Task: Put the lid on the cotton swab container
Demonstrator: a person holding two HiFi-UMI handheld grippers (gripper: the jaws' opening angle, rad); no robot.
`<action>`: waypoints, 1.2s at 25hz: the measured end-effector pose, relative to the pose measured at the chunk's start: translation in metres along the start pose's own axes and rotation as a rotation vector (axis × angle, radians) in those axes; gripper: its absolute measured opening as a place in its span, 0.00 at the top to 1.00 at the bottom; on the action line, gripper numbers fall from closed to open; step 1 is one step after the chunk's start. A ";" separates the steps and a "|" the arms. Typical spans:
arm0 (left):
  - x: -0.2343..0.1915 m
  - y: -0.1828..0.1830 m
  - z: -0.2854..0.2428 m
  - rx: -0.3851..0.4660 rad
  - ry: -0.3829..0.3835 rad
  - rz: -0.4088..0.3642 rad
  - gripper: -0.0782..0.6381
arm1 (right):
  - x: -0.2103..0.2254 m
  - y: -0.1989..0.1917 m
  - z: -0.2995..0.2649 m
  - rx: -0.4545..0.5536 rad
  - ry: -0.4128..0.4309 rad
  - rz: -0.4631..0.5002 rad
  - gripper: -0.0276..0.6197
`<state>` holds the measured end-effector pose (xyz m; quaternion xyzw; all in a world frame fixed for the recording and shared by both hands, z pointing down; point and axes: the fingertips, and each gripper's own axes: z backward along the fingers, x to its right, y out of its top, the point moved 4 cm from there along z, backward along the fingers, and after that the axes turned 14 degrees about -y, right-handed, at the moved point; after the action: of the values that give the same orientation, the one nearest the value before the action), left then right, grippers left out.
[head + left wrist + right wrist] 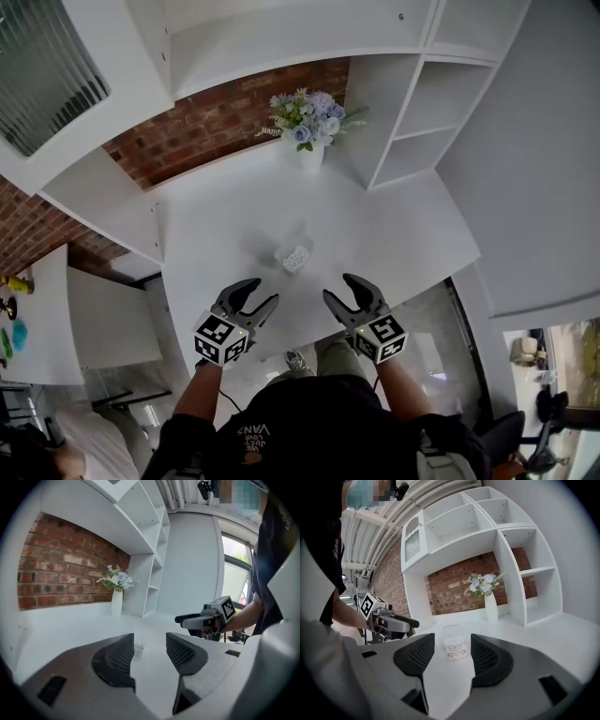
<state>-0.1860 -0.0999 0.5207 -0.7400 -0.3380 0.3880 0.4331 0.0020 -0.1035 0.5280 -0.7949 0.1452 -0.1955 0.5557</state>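
So I've got both hand-held grippers low in the head view, hovering over the near edge of the white surface point(216, 225). The left hand-held gripper point(262, 292) is at lower centre-left and the right hand-held gripper point(338, 287) at lower centre-right. Both have their jaws spread well apart, with nothing between the pads and nothing gripped.

The cotton swab container point(293, 255) stands on the surface around the middle of the frame, just above the gap between the two tips and clear of both. It looks open on top, with the white swabs showing. In the right gripper view it lines up right in the gap between the jaws, but further off and not touched. In the left gripper view it peeks out beside the left-hand jaw.

There's a faint clear thing point(452, 630) right behind the container, and I honestly can't tell if that's the lid.

At upper centre there's a white vase point(309, 155) of flowers point(309, 112) against the brick wall point(225, 117), with white shelves point(422, 112) to the right
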 end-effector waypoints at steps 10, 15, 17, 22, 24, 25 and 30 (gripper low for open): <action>-0.033 -0.011 -0.029 -0.065 -0.019 -0.029 0.62 | 0.002 -0.035 -0.040 -0.066 0.121 0.042 0.62; -0.052 -0.014 -0.037 -0.055 -0.031 -0.024 0.61 | 0.005 -0.047 -0.069 -0.094 0.162 0.078 0.62; -0.057 -0.011 -0.039 -0.043 -0.051 -0.033 0.59 | 0.005 -0.050 -0.080 -0.104 0.173 0.083 0.62; -0.063 -0.004 -0.048 -0.067 -0.110 -0.067 0.54 | 0.007 -0.052 -0.102 -0.114 0.183 0.094 0.62; -0.063 -0.003 -0.054 -0.087 -0.134 -0.085 0.53 | 0.007 -0.053 -0.108 -0.121 0.190 0.108 0.62; -0.063 -0.002 -0.057 -0.098 -0.144 -0.095 0.52 | 0.006 -0.054 -0.110 -0.126 0.196 0.115 0.62; -0.064 -0.006 -0.066 -0.137 -0.167 -0.116 0.52 | 0.000 -0.057 -0.116 -0.140 0.230 0.151 0.62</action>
<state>-0.1598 -0.1757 0.5655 -0.7123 -0.4409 0.3986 0.3734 -0.0523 -0.1802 0.6172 -0.7909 0.2807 -0.2323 0.4916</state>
